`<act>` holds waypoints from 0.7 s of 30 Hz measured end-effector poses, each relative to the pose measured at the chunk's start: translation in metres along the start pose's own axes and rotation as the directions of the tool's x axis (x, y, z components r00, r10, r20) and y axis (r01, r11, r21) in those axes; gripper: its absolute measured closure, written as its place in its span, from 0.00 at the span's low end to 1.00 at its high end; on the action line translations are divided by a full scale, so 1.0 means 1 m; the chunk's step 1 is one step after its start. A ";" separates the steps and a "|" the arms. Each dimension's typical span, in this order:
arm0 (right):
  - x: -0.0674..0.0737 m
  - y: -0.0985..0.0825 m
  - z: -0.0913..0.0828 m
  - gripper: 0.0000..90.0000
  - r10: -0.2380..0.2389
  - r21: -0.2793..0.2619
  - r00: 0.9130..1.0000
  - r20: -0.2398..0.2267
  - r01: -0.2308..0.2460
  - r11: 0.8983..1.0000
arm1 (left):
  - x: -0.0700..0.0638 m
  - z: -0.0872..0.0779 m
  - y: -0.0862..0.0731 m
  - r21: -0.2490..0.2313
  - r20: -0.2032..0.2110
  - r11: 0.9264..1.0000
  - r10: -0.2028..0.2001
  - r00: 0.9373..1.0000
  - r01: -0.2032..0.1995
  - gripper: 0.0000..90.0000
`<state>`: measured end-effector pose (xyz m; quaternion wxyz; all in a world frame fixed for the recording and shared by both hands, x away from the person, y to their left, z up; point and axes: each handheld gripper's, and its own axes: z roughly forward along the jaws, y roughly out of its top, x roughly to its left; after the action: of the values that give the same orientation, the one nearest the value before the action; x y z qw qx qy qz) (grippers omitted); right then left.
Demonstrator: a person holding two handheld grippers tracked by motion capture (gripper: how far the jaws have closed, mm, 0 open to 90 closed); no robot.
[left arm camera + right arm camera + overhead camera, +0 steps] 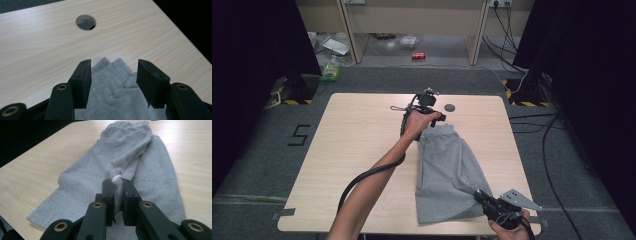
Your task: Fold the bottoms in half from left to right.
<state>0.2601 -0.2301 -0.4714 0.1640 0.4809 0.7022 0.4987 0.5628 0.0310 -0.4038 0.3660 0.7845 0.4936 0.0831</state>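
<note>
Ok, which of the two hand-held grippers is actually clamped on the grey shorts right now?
The right hand-held gripper, at the near hem: its jaws pinch a fold of the grey shorts. The left hand-held gripper, at the waistband, stands open.

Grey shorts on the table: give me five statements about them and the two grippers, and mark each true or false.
1. The right gripper has its fingers clamped on a fold of the grey shorts. True.
2. The left gripper is pinching the waistband. False: its fingers stand apart above the cloth, with nothing pressed between them.
3. The shorts lie with the waistband at the far end of the table, away from the person. True.
4. The shorts hang over the table's left edge. False: they lie flat on the tabletop, right of the middle.
5. A round hole in the tabletop lies beyond the waistband. True.
</note>
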 end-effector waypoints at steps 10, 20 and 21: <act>-0.020 -0.013 -0.022 0.91 0.045 -0.013 0.996 0.076 -0.044 0.999 | 0.038 -0.008 -0.020 0.034 -0.027 0.999 -0.026 0.999 0.027 0.46; -0.028 -0.018 -0.027 0.91 0.035 0.030 0.991 0.131 -0.039 0.999 | 0.057 -0.011 -0.035 0.055 -0.027 0.997 -0.048 0.998 0.049 0.42; -0.029 -0.019 -0.027 0.91 0.037 0.036 0.990 0.137 -0.043 0.998 | 0.058 -0.012 -0.036 0.056 -0.026 0.997 -0.047 0.999 0.049 0.42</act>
<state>0.2452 -0.2700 -0.4828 0.1921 0.5309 0.6893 0.4540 0.5603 0.0942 -0.4328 0.3394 0.7815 0.5189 0.0698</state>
